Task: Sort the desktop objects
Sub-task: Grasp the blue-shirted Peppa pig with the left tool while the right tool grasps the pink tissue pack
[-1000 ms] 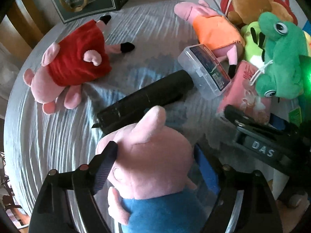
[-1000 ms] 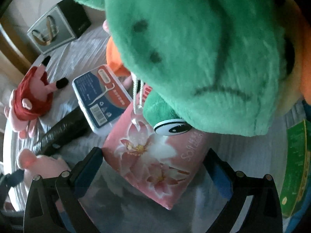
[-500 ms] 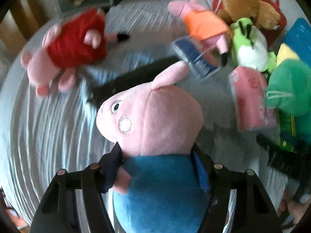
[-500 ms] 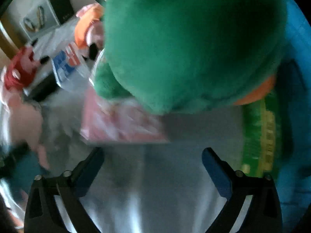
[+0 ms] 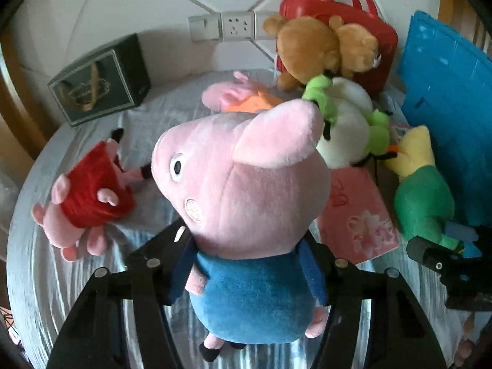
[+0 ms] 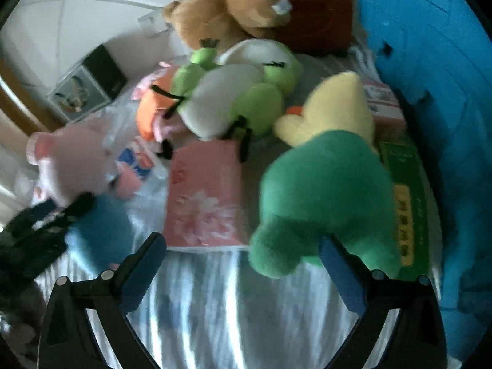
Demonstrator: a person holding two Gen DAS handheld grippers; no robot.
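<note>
My left gripper [image 5: 249, 273] is shut on a pink pig plush with a blue body [image 5: 246, 203] and holds it upright above the table; it also shows in the right wrist view [image 6: 80, 166]. My right gripper [image 6: 243, 264] is open and empty, with a dark green frog plush [image 6: 326, 203] lying against its right finger; the frog also shows in the left wrist view [image 5: 424, 196]. A pink tissue pack [image 6: 204, 196] lies ahead of the right gripper.
A red-dressed pig plush [image 5: 89, 193] lies at left. An orange-dressed pig [image 5: 246, 98], a light green and white plush [image 5: 347, 123], a brown bear [image 5: 319, 49] on a red basket [image 5: 381, 30], a blue crate [image 5: 452, 110], a dark box [image 5: 101, 83] and a green pack [image 6: 406, 203] crowd the back and right.
My left gripper has closed on the blue-bodied pig and lifted it upright. The green frog has dropped from filling the right wrist view to lying on the table beside the open right gripper.
</note>
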